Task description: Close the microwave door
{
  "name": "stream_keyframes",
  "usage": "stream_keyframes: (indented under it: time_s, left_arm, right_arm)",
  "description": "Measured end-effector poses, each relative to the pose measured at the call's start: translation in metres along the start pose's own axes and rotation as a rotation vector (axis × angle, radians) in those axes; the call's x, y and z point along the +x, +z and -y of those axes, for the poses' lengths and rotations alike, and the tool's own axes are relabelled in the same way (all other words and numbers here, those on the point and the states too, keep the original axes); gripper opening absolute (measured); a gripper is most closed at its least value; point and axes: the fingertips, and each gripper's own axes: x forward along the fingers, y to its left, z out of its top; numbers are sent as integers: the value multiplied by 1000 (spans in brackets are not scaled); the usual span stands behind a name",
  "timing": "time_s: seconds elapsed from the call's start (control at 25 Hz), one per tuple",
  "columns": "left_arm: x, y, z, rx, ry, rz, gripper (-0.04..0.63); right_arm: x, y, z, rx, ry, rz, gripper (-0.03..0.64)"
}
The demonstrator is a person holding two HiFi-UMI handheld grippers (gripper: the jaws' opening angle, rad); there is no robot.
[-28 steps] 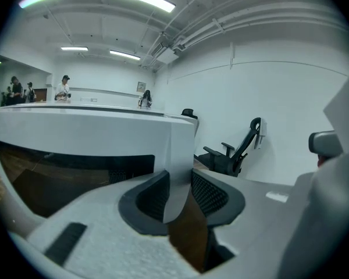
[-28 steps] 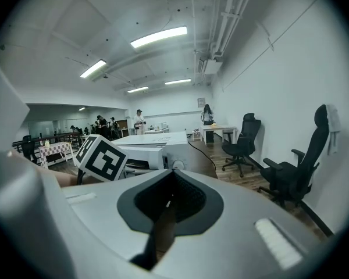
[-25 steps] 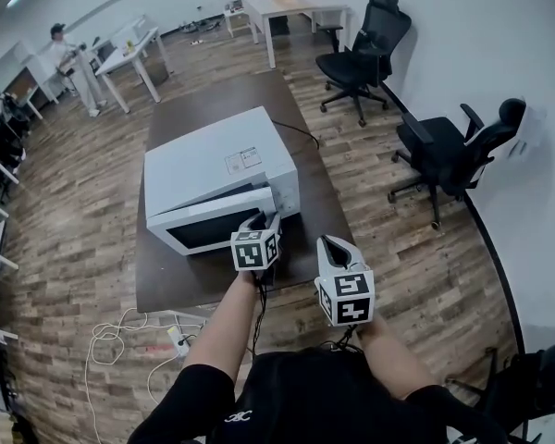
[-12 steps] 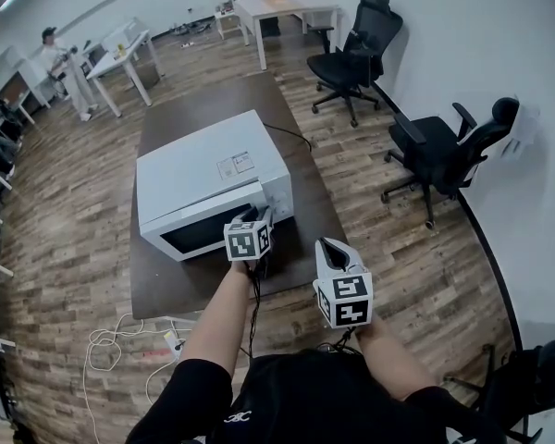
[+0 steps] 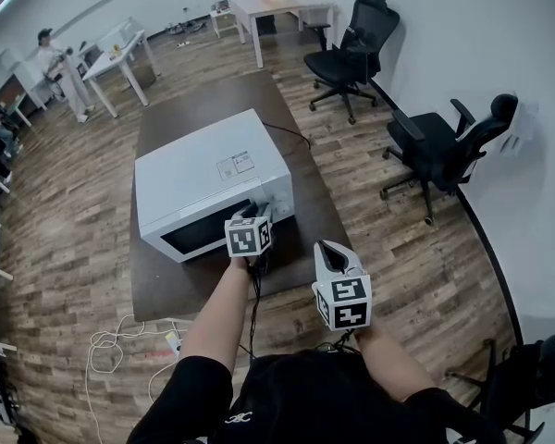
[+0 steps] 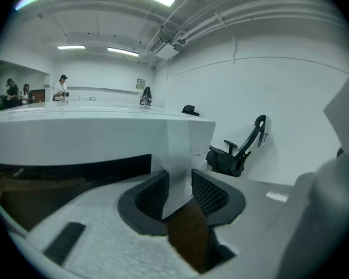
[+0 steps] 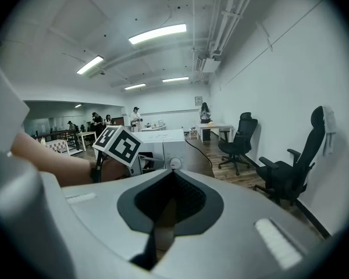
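A white microwave [image 5: 208, 178] stands on a dark brown table [image 5: 213, 109]. Its door [image 5: 203, 234], with a dark window, lies flat against the front. My left gripper [image 5: 259, 214] is at the door's right edge. In the left gripper view that white edge [image 6: 175, 156] stands between the two pads of my left gripper [image 6: 179, 188], which hold it. My right gripper [image 5: 328, 246] hovers over the table's near right corner, shut and empty. In the right gripper view my right gripper [image 7: 171, 176] points toward the microwave [image 7: 163, 141].
Two black office chairs [image 5: 356, 58] [image 5: 439, 155] stand to the right of the table. A black cable [image 5: 291, 132] runs off the table behind the microwave. White cords and a power strip [image 5: 129, 336] lie on the floor at the near left. Further desks and people [image 5: 60, 67] are at the back.
The microwave door has swung from ajar to flat against the front, and my left gripper went with it toward the microwave. The right gripper has stayed where it was.
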Motion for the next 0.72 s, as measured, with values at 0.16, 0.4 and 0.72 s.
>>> stream_keyframes:
  time_s: [0.16,0.4,0.72]
  left_arm:
    - [-16,4,1,7,14,49,142]
    - [-61,4,7,22,46,45,8]
    - [-156,15,12,87,63,172,9]
  right_arm:
    - [1,5,-4,6,-3,5,9]
    - [5,20,-27,10,16,32,9]
    - [8,39,-73,12,41,105,8]
